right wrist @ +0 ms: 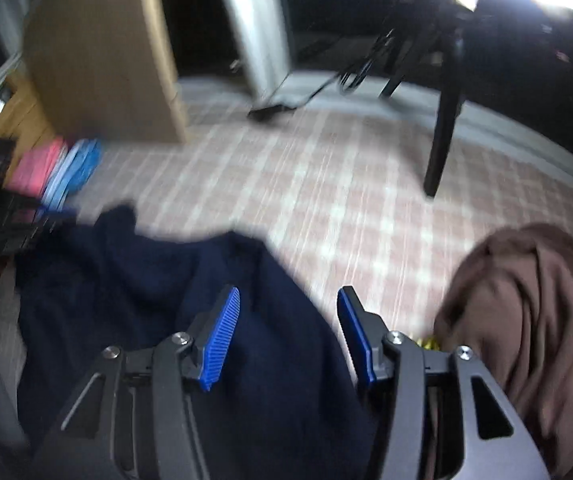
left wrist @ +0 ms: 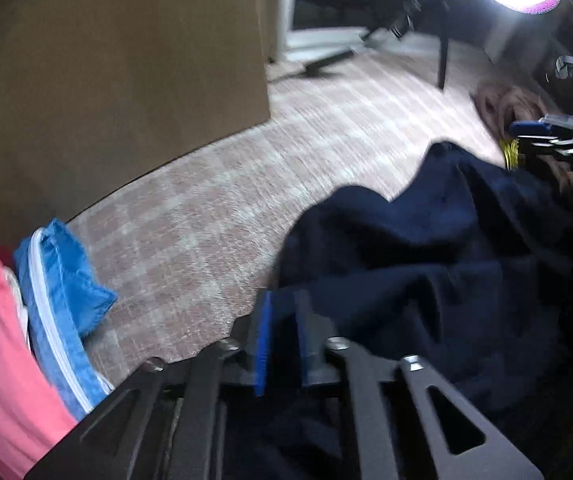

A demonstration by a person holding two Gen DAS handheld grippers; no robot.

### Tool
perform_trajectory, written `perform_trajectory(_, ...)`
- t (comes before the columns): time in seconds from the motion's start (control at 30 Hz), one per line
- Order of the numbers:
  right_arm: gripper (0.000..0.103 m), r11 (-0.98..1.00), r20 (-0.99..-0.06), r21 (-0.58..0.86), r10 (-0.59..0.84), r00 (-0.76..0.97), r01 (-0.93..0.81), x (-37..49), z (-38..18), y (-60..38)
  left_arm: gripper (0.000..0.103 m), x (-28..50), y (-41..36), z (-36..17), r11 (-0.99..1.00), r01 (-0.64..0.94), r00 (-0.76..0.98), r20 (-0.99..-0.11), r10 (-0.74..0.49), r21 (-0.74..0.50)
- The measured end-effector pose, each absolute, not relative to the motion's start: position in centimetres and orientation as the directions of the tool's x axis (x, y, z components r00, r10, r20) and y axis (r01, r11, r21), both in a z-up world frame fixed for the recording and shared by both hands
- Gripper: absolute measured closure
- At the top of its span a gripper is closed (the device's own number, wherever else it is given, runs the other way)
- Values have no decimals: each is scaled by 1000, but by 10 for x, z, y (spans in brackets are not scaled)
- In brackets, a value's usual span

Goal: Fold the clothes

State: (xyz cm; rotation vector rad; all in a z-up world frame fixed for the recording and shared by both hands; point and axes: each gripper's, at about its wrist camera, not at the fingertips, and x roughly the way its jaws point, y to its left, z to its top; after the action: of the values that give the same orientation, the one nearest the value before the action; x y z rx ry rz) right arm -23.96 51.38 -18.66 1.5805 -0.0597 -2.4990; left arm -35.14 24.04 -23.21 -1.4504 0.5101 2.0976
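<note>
Navy garment (left wrist: pixel 426 264) rumpled, pinched in left gripper (left wrist: pixel 282 340); right gripper (right wrist: pixel 288 336) agape — brown garment (right wrist: pixel 526 320) heaped, unfolded.

Left tongs (left wrist: pixel 282 336) pinched together; right tongs (right wrist: pixel 288 336) spread wide.

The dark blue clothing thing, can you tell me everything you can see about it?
The dark blue garment is soft, thick-looking cloth, plain navy with no pattern visible. It lies crumpled in folds and humps on the pink checked floor covering, not folded yet. The left tool is shut on its edge, pads pinching cloth. The right tool is open above it, holding nothing. Blur hides what kind of garment it is.
</note>
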Motion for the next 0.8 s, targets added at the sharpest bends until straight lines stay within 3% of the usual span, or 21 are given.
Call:
perform_trajectory(0.17, 50, -972, -945, 19, -94, -315, 235, -218, -216, 501, 80, -345, 238, -248, -758, -651, -229, -960, 159, 30)
perform_trajectory(0.23, 53, -969, -960, -24, -46, -278, 245, -217, -232, 501, 91, -341, 235, -248, -753, -657, -221, -963, 151, 33)
perform_trajectory(0.27, 61, -969, -964, -17, -50, -262, 247, -215, -237, 503, 102, -339, 233, -248, -750, -660, -218, -965, 147, 35)
perform_trajectory(0.3, 95, -969, -962, -9, -59, -267, 247, -213, -234, 504, 103, -335, 230, -245, -746, -665, -219, -965, 146, 38)
perform_trajectory(0.33, 99, -969, -958, -9, -62, -281, 245, -210, -229, 506, 103, -332, 228, -241, -742, -670, -221, -964, 146, 41)
perform_trajectory(0.47, 99, -972, -939, -10, -72, -337, 236, -199, -206, 511, 103, -315, 215, -225, -720, -692, -238, -960, 149, 60)
perform_trajectory(0.57, 99, -973, -922, -10, -80, -378, 229, -191, -190, 515, 103, -306, 206, -213, -726, -688, -217, -953, 212, -5)
perform_trajectory(0.63, 99, -974, -910, -10, -85, -406, 225, -185, -179, 517, 98, -300, 207, -209, -722, -690, -193, -949, 248, -49)
perform_trajectory(0.67, 99, -976, -908, -17, -77, -412, 218, -185, -178, 517, 85, -297, 212, -211, -715, -695, -174, -950, 261, -69)
perform_trajectory(0.7, 99, -978, -910, -17, -70, -409, 206, -188, -180, 517, 61, -292, 218, -216, -706, -706, -181, -952, 246, -48)
perform_trajectory(0.73, 99, -981, -913, 0, -78, -401, 192, -192, -182, 517, 56, -287, 225, -221, -696, -718, -193, -955, 226, -20)
perform_trajectory(0.77, 99, -983, -914, 15, -88, -396, 182, -196, -184, 517, 63, -283, 231, -230, -681, -733, -204, -959, 198, 15)
perform_trajectory(0.8, 99, -983, -915, 20, -91, -393, 182, -200, -185, 520, 92, -282, 233, -238, -680, -733, -195, -964, 180, 22)
